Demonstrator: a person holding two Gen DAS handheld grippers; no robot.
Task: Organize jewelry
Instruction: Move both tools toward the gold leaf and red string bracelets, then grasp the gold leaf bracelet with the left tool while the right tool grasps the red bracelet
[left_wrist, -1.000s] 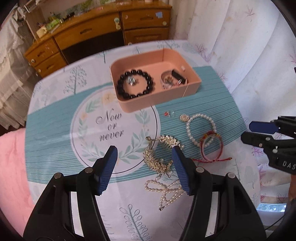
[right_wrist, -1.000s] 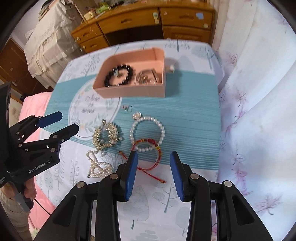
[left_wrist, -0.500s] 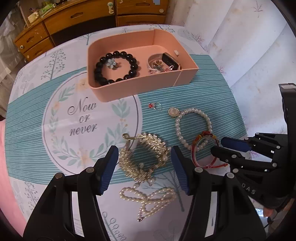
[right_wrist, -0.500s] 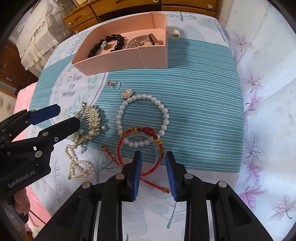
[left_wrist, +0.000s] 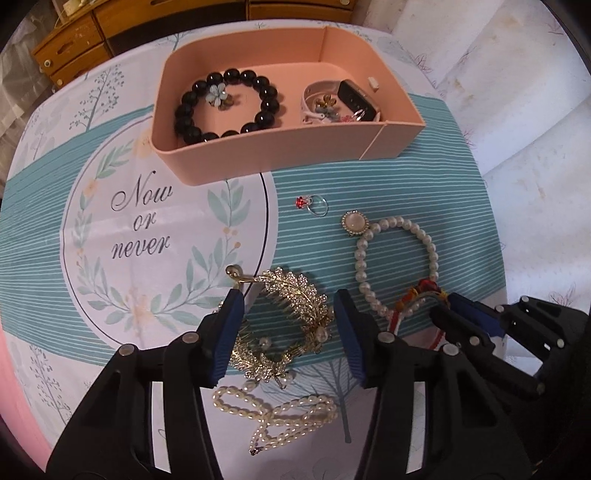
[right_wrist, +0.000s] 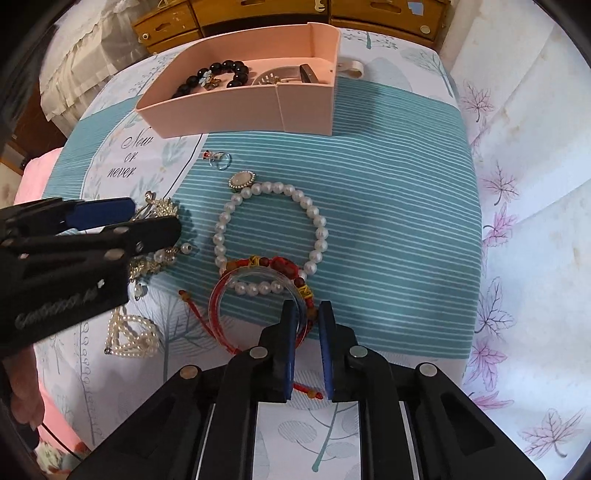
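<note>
A pink tray (left_wrist: 280, 147) (right_wrist: 236, 110) holds a black bead bracelet (left_wrist: 229, 107) and small pieces. My left gripper (left_wrist: 288, 314) is open, its fingers on either side of a gold crystal hair comb (left_wrist: 291, 295). A pearl string (left_wrist: 273, 410) lies below it. My right gripper (right_wrist: 306, 314) is nearly closed around the rim of a clear and red bangle (right_wrist: 221, 295) with a red cord bracelet (right_wrist: 280, 264); it also shows in the left wrist view (left_wrist: 443, 306). A pearl bracelet (right_wrist: 317, 229) (left_wrist: 428, 240), a round brooch (right_wrist: 242, 181) and a ring (right_wrist: 219, 160) lie on the cloth.
The table carries a teal and white printed cloth (right_wrist: 388, 206). A wooden dresser (right_wrist: 295, 14) stands behind the table. White leaf-print fabric (right_wrist: 517, 147) hangs at the right, and pink bedding (right_wrist: 33, 177) lies at the left.
Both grippers have come down and forward toward the jewelry. The left now straddles the gold comb. The right jaws have narrowed around the bangle's rim.
</note>
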